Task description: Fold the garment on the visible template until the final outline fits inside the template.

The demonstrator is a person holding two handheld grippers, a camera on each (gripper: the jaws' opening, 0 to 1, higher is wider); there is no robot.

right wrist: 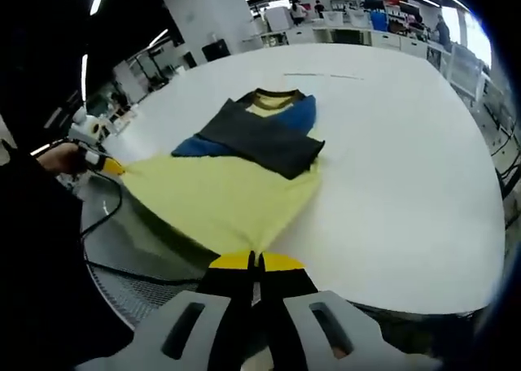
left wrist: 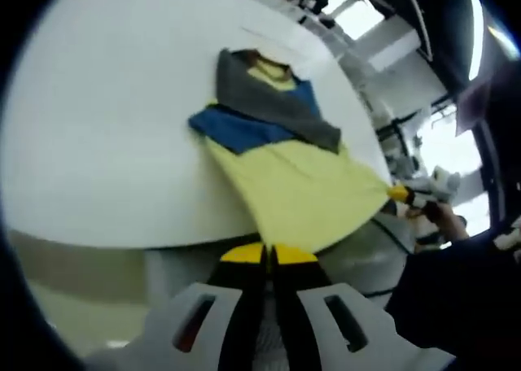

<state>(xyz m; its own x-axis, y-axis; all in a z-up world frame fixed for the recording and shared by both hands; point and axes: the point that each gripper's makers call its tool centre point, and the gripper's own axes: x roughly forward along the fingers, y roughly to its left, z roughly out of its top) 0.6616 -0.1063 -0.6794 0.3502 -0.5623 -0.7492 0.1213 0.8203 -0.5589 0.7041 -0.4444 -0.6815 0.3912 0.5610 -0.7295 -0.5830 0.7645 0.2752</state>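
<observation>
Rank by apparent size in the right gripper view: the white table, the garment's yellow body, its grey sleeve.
1. white table
2. yellow body
3. grey sleeve
The body nears the camera, so its lead over the sleeve may be exaggerated.

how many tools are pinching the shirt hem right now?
2. The left tool pinches one bottom corner of the yellow shirt; the right tool pinches the other corner.

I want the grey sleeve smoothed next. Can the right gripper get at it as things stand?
Probably not yet: the right gripper is shut on the yellow hem of the garment. The grey sleeve lies uncovered farther up the white table, reachable after letting go.
</observation>
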